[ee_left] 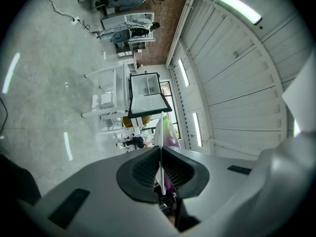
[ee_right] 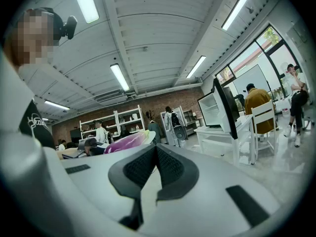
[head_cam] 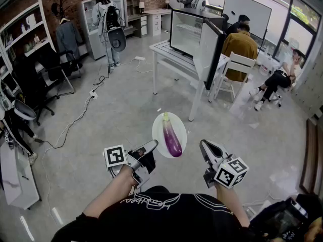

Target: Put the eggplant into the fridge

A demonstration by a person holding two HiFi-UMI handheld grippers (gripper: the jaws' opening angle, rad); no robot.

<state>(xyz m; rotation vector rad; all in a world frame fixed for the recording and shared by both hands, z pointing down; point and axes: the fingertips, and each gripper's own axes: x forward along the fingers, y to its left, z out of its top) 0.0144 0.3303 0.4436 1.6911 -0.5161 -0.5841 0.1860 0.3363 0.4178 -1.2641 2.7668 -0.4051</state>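
Item 1: left gripper [head_cam: 150, 149], level, pads clenched on the near rim of a white plate [head_cam: 158, 124]; the left gripper view shows the plate edge-on between the closed jaws.

Item 2: eggplant [head_cam: 171, 138], purple with a green stem, lying lengthwise along the plate's middle, stem toward the far rim. The plate is carried in the air above the grey floor [head_cam: 116, 110].

Item 3: right gripper [head_cam: 206, 148], level, just beside the plate's right rim and not touching it; jaws closed together, nothing between them.

Item 4: white table [head_cam: 165, 52], well beyond the plate.

Item 5: fridge [head_cam: 186, 32], small, standing on that table, its door [head_cam: 212, 52] swung open toward the table's right end.
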